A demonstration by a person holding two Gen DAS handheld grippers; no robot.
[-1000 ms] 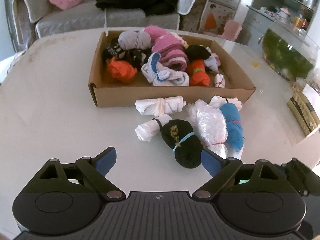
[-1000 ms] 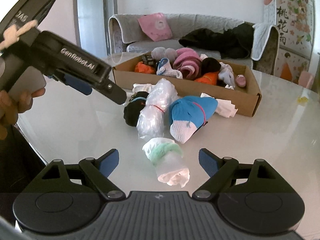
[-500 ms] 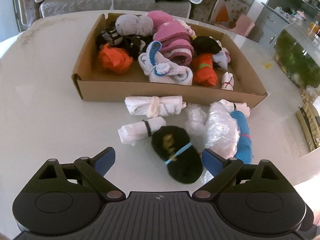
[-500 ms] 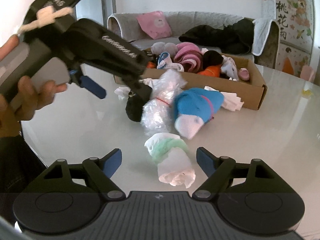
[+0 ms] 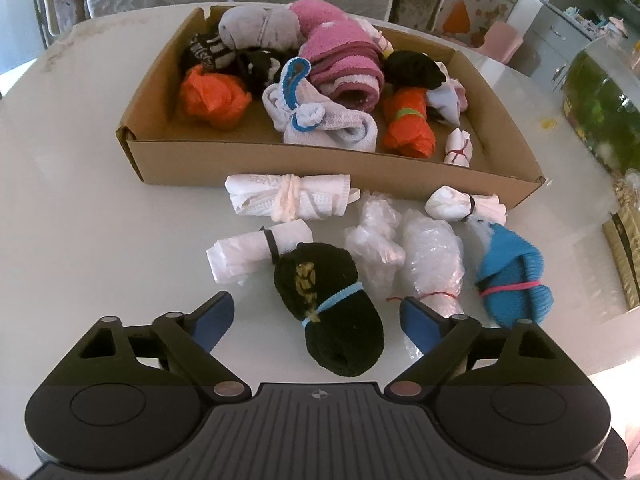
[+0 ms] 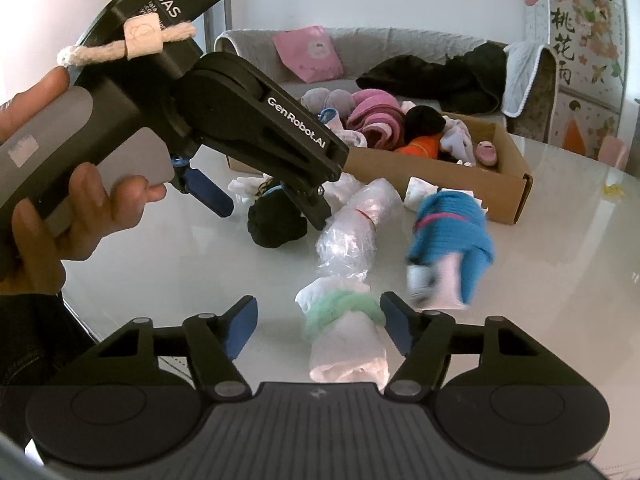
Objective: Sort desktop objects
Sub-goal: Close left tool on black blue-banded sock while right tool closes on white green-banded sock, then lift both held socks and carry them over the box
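A black sock roll (image 5: 328, 300) with a blue band lies on the white table (image 5: 80, 220), between the jaws of my left gripper (image 5: 316, 318). Those jaws are closing, and both pads stand clear of the roll. The right wrist view shows the same left gripper (image 6: 264, 206) slanting down over the black roll (image 6: 276, 228). A white roll (image 6: 344, 332) with a green band lies between the jaws of my right gripper (image 6: 318, 324), which are closing. The right pad is at the band; the left pad is apart from it.
A cardboard box (image 5: 280, 160) full of sock rolls stands behind. In front of it lie white rolls (image 5: 288, 198), a clear plastic bundle (image 5: 432, 256) and a blue roll (image 5: 512, 280). A fish tank (image 5: 600, 112) stands at the right. A hand (image 6: 80, 208) holds the left gripper.
My left gripper has come forward and down over the black roll. The right jaws have narrowed around the white roll. The blue roll has shifted right and looks blurred.
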